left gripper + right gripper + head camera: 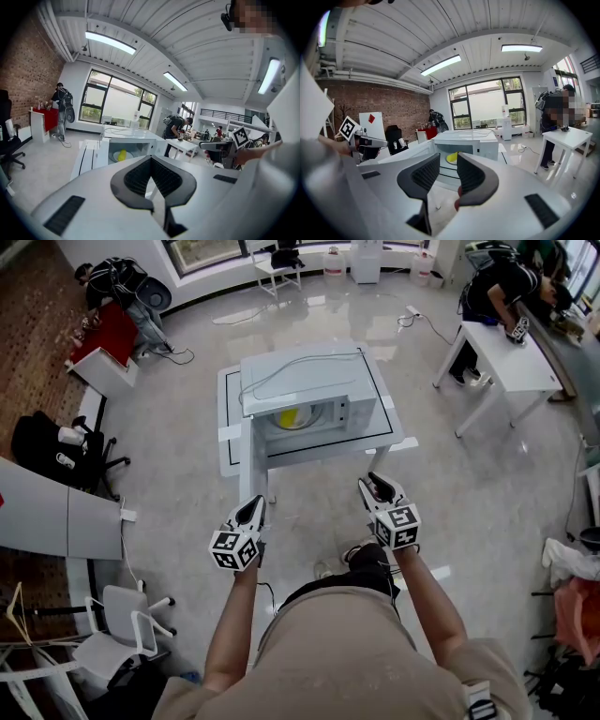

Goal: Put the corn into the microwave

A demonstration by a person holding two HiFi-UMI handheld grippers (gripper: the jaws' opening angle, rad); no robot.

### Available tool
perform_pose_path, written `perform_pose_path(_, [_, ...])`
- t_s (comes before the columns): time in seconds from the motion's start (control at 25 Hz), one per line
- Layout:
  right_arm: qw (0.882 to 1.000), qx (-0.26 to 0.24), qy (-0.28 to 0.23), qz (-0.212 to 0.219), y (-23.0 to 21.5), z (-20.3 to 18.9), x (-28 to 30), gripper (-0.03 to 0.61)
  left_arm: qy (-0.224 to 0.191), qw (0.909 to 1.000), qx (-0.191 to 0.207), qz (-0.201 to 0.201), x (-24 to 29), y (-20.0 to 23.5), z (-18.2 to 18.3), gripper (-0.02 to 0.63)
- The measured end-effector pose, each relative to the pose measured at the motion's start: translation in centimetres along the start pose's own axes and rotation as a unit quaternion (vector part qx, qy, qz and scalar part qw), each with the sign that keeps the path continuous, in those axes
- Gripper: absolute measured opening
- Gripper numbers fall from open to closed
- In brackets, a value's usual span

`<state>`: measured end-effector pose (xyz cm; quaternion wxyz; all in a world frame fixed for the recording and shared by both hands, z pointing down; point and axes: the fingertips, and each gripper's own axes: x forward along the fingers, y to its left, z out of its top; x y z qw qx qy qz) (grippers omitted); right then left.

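Corn [292, 418] inside microwave [309, 381], bare floor [314, 498] before table [386, 418] edge.

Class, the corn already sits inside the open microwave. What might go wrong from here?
1. The open door juts out toward the left tool; stepping in may knock it.
2. The loose cable on top of the microwave may snag on a reach over it.

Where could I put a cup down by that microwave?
The table strip in front of the microwave, right of its open door, is bare. The microwave's top holds only a cable. Inside is crowded: the corn on its plate.
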<state>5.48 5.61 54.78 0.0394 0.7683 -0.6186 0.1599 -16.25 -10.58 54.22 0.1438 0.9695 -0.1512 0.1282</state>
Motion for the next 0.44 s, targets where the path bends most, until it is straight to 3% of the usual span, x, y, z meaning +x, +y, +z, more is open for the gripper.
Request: perform_pose_path(0.44, [1.0, -0.002, 0.01, 0.019, 1.4, 0.0, -1.1, 0.107, 0.005, 0.9999, -0.009, -0.001, -1.4, -1.1, -1.4, 0.005])
